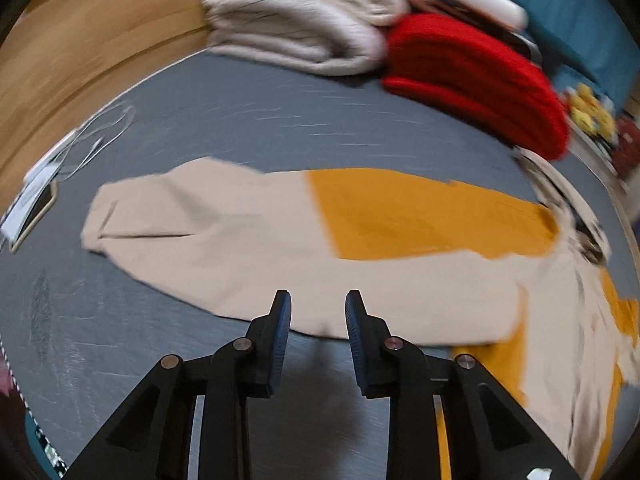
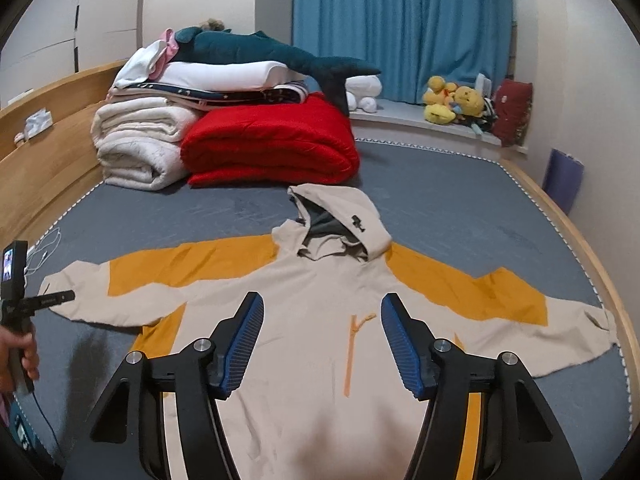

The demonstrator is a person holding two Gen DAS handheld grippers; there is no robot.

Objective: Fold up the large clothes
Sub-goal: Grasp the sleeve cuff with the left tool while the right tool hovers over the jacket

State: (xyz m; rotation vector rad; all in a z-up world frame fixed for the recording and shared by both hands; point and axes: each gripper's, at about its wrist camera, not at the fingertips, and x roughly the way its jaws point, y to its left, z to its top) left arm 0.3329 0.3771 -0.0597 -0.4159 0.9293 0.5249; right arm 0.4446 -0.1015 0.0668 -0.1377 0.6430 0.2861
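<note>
A beige and mustard hooded jacket (image 2: 316, 320) lies flat, front up, on the grey mattress (image 2: 460, 208), both sleeves spread out and the hood (image 2: 340, 224) pointing away. My right gripper (image 2: 322, 308) is open and empty, hovering over the jacket's chest. In the left wrist view the jacket's left sleeve (image 1: 280, 236) stretches across the mattress. My left gripper (image 1: 318, 304) is open and empty just before the sleeve's near edge. In the right wrist view the left gripper (image 2: 60, 298) shows at the far left, by the sleeve cuff.
A folded red quilt (image 2: 272, 144) and cream blankets (image 2: 136, 148) with a plush shark (image 2: 256, 52) on top are stacked at the bed's head. Wooden bed frame (image 2: 44, 168) rims the mattress. White cable and phone (image 1: 44, 196) lie at the left edge. Plush toys (image 2: 452, 104) sit by the curtain.
</note>
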